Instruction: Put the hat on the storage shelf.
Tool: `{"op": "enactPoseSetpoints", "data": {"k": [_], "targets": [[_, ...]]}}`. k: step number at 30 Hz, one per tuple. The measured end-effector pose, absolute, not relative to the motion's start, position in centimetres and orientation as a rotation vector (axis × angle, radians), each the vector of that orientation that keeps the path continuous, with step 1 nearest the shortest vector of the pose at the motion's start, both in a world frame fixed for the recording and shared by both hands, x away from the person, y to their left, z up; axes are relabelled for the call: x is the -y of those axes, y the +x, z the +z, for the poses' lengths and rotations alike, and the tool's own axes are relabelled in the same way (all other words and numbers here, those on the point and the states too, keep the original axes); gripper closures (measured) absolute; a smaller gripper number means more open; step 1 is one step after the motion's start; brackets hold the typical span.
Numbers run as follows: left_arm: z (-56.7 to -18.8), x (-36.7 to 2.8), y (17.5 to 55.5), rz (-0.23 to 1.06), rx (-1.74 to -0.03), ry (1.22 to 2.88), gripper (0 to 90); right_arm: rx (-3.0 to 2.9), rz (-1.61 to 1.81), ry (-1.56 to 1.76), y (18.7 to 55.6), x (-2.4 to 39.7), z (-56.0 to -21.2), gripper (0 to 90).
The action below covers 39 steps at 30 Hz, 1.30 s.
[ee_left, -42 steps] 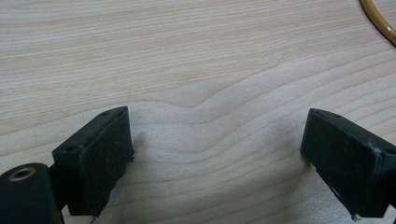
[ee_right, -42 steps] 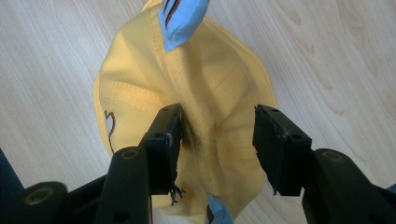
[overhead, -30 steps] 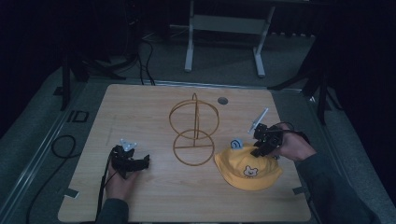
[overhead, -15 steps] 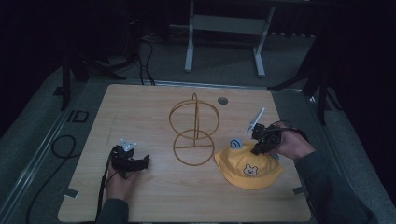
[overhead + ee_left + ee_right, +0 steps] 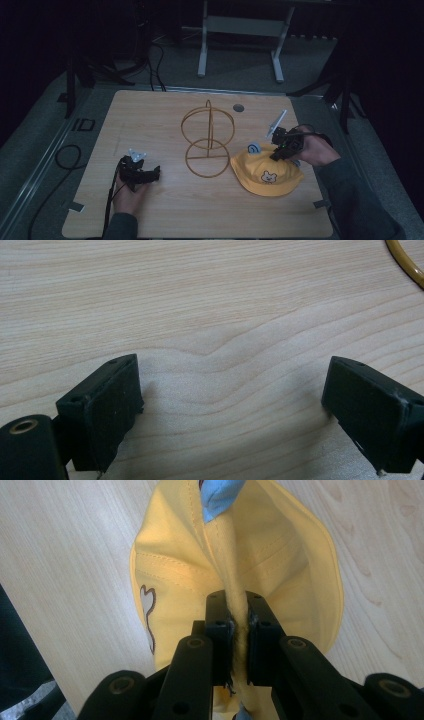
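Nearest to me, low in the right gripper view, my right gripper (image 5: 239, 630) has just been closing and now pinches a raised fold of the yellow hat (image 5: 280, 580) tight between its pads. Past the jaws the fold runs up the frame to a blue tab (image 5: 220, 492) at the top edge, and the rest of the hat spreads out flat on the wooden table (image 5: 65, 545).

In the high view the hat (image 5: 267, 175) lies at lower right of centre, with my right gripper (image 5: 281, 149) on its upper edge. Just to its left, middle of the frame, stands the gold wire stand (image 5: 207, 140). At lower left my left gripper (image 5: 142, 175) rests on the table with its jaws spread wide and nothing between them.

My worry is the grip: I hold only a thin pleat of soft cloth, so I think a quick lift could pull it out of the pads and drop the hat. The loose brim will hang down, too, and moving left it could catch a ring of the stand and tip or drag that light frame.
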<state>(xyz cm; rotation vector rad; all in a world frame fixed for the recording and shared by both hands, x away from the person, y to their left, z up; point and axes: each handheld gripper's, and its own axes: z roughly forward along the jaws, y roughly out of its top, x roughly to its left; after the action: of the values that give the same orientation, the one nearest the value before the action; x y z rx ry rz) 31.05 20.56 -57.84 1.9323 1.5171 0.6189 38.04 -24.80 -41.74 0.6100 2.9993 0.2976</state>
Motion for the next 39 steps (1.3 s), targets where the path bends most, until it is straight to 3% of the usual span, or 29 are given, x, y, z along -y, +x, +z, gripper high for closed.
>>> {"op": "enactPoseSetpoints", "data": {"k": [39], "targets": [[-57.8,-20.4,31.0,0.615,-1.508,1.939,9.1,-2.903,0.37,0.683,41.4,25.9,-38.1,83.2]]}}
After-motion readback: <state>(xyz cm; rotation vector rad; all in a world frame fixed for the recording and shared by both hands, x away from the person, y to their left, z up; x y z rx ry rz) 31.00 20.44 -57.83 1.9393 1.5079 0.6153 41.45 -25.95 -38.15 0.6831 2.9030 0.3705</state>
